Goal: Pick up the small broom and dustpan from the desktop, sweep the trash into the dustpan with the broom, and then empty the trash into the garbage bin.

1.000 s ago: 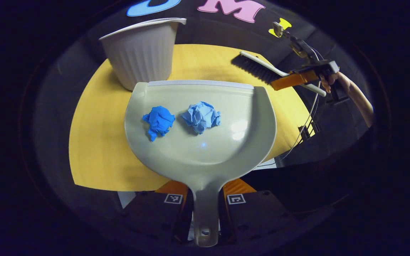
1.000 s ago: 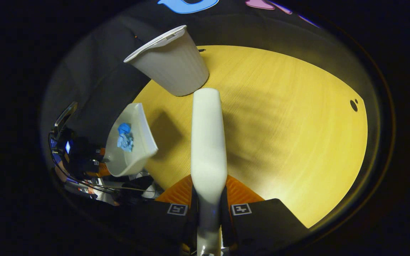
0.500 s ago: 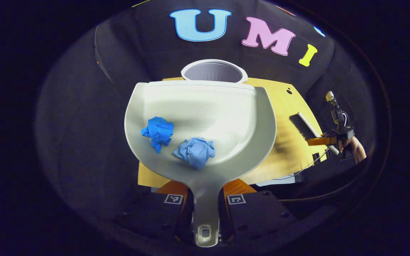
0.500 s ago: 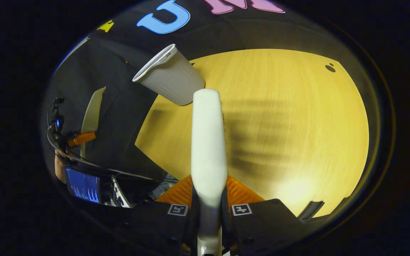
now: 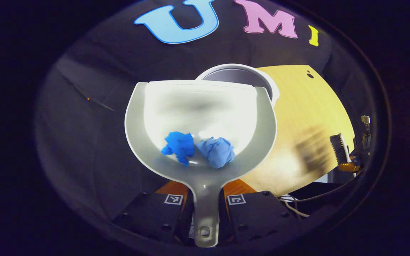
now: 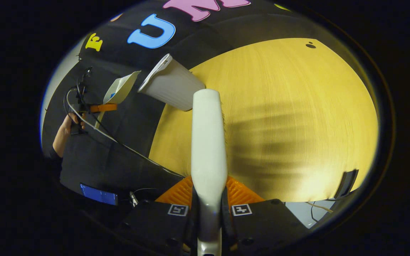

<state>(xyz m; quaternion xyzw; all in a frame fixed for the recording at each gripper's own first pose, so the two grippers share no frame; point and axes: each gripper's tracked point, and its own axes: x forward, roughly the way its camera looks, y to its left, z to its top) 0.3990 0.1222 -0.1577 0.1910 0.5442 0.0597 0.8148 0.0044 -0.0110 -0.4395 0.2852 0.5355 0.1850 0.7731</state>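
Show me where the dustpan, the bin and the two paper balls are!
dustpan (image 5: 198, 106): left gripper view, bare inner floor.
bin (image 6: 174, 87): right gripper view, ribbed side wall.
paper balls (image 5: 215, 152): left gripper view, the lighter blue one.

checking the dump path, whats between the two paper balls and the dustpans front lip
In the left gripper view, bare pan floor: the paper balls sit near the handle end of the dustpan, the bin past the lip.

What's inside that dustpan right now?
Two crumpled blue paper balls, a darker one and a paler one, lie side by side in the dustpan near its handle. The bin behind is partly covered, so its contents are hidden.
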